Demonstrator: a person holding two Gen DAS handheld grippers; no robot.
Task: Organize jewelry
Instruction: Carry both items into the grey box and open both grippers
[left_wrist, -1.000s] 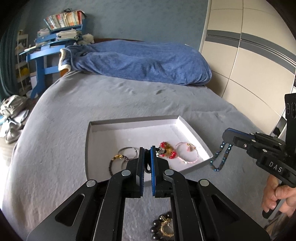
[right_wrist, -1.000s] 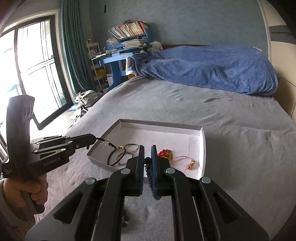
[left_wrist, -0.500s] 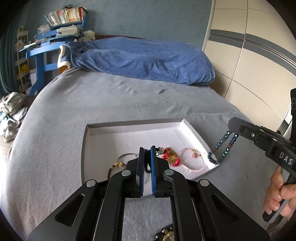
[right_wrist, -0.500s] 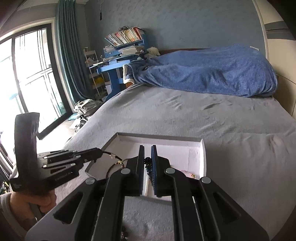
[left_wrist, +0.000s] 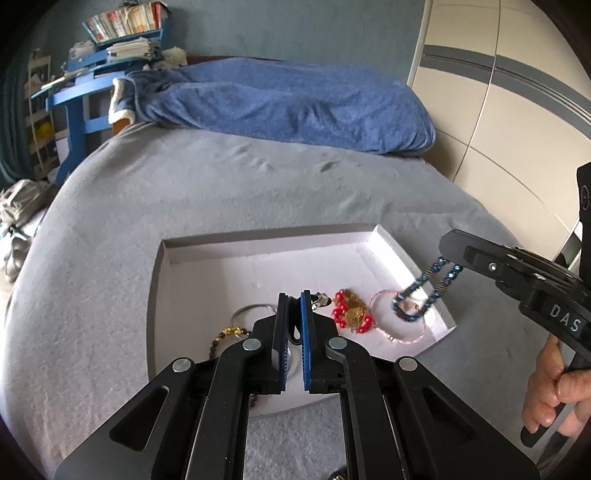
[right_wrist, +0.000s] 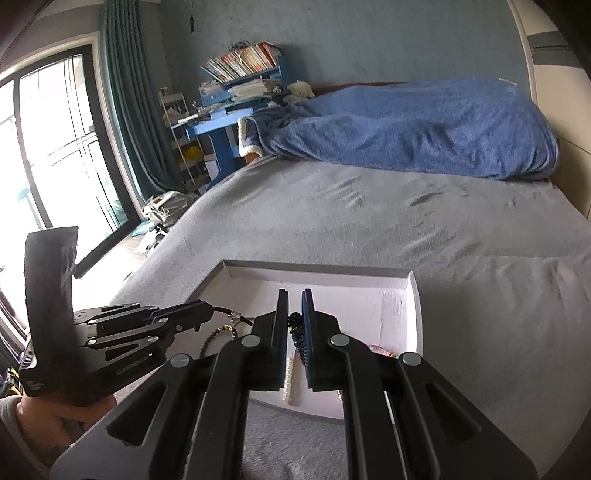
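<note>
A white tray (left_wrist: 384, 243) lies on the grey bed. It holds a red-and-gold bead piece (left_wrist: 351, 314), a pink bracelet (left_wrist: 404, 334), a silver bangle (left_wrist: 255, 308), a brown bead bracelet (left_wrist: 223, 336) and a pearl strand (right_wrist: 290, 380). My left gripper (left_wrist: 294, 295) is over the tray's near part, shut on a thin black cord (right_wrist: 236, 315) with a metal clasp. My right gripper (right_wrist: 295, 293) is shut on a blue beaded bracelet (left_wrist: 424, 291), which dangles over the tray's right corner just above the pink bracelet.
A blue blanket (left_wrist: 295, 99) is heaped at the far end of the bed. A blue desk with books (right_wrist: 236, 92) and a window (right_wrist: 55, 147) are to the left, a pale wardrobe (left_wrist: 517, 110) to the right. A hand (left_wrist: 554, 387) grips the right tool.
Both grippers have moved forward over the tray, each with its piece still held. The blue bracelet went from outside the tray's right edge to above the pink bracelet.
</note>
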